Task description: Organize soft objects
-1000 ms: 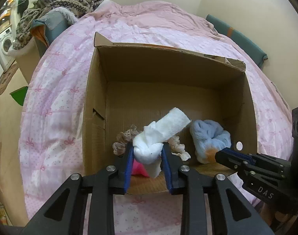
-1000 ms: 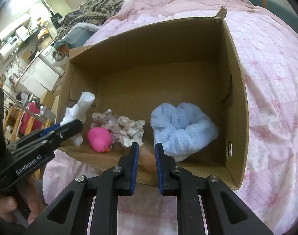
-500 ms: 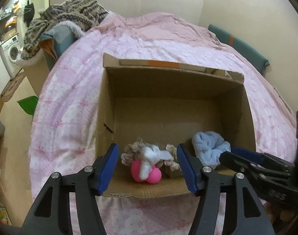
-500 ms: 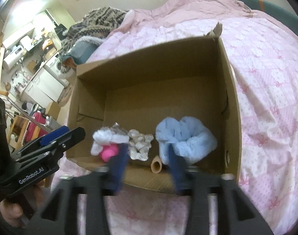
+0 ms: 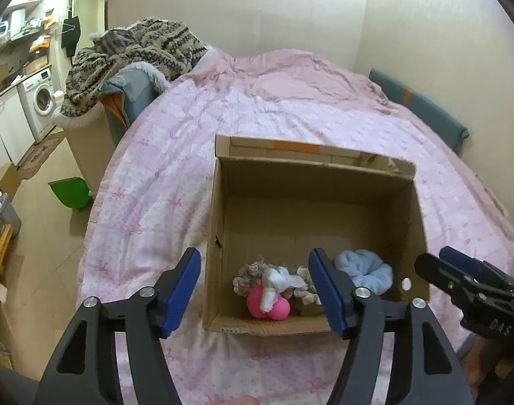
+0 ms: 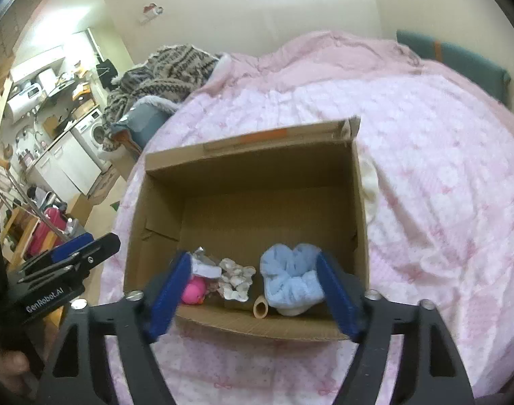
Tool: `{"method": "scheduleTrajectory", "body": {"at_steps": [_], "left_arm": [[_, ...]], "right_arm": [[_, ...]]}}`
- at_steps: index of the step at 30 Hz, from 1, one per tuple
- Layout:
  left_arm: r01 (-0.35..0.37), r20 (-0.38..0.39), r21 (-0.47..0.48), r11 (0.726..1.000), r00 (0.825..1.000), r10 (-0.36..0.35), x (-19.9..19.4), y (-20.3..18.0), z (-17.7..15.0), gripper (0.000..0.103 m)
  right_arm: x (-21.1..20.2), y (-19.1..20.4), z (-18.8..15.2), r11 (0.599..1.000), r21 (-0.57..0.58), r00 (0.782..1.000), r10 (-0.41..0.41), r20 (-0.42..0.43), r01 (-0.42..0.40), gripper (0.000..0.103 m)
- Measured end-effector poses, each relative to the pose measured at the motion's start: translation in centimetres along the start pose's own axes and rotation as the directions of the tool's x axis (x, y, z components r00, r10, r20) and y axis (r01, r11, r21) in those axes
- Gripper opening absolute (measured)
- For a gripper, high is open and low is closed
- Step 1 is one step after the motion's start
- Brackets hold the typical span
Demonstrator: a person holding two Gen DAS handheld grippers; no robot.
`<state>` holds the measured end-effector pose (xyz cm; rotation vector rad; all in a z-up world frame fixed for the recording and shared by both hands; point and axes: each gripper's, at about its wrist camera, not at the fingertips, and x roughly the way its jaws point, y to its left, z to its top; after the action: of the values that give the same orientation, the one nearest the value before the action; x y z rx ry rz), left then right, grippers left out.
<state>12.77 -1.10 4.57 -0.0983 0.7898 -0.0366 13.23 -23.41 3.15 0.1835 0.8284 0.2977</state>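
Both jaws are spreading with nothing between them, left gripper (image 5: 253, 290) and right gripper (image 6: 253, 295) above the cardboard box (image 6: 360, 222); white cloth (image 5: 279, 281) and blue fleece (image 6: 290, 278) lie along its near wall; light, squashy, pinch the bulk.

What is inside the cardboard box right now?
In the cardboard box: a light blue fluffy bundle, a pink ball under a white cloth, beige frilly fabric, a tan tube. Anything beneath them is covered.
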Motion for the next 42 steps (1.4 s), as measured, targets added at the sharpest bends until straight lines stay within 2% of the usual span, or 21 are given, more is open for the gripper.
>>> {"method": "scheduleTrajectory", "body": {"at_steps": [1,2,6,9,17,22,31,35,42], "left_arm": [[-0.002,0.009,-0.003,1.000,1.000,0.002,-0.6,0.1,0.1,0.071],[0.000,0.021,-0.005,1.000,1.000,0.000,-1.3,0.2,0.1,0.072],[0.005,0.044,-0.008,1.000,0.999,-0.004,-3.3,0.3,-0.1,0.090],[-0.004,0.044,-0.001,1.000,0.999,0.004,-4.4,0.5,-0.5,0.096],[-0.010,0.055,0.000,1.000,0.998,0.010,-6.7,1.4,-2.7,0.097],[0.026,0.108,-0.026,0.999,0.994,-0.023,-8.0,1.8,-3.6,0.097],[-0.061,0.101,-0.001,0.998,0.993,0.061,-6.9,1.7,-5.0,0.097],[-0.058,0.075,-0.005,0.998,0.995,0.058,-6.0,1.7,-5.3,0.097],[-0.058,0.077,0.000,0.998,0.995,0.058,-5.6,1.7,-5.4,0.097]], "right_arm": [[-0.4,0.1,0.0,1.000,-0.001,1.000,0.001,0.006,-0.001,0.099],[-0.9,0.1,0.0,1.000,0.000,1.000,0.000,0.015,0.000,0.101],[-2.5,0.2,-0.2,1.000,0.022,0.999,0.000,0.035,-0.001,0.103],[-3.4,0.5,-0.7,1.000,0.010,0.999,-0.013,0.041,0.013,0.103],[-5.2,1.5,-2.2,0.996,-0.039,0.995,-0.077,0.066,0.080,0.103],[-5.5,1.5,-3.2,0.996,-0.033,0.994,-0.086,0.068,0.088,0.103],[-5.1,1.5,-4.8,0.991,-0.034,0.987,-0.129,0.095,0.133,0.103],[-4.3,1.4,-4.9,0.987,-0.035,0.984,-0.153,0.088,0.156,0.103],[-3.7,1.6,-5.1,0.984,-0.053,0.983,-0.167,0.079,0.172,0.103]]}}
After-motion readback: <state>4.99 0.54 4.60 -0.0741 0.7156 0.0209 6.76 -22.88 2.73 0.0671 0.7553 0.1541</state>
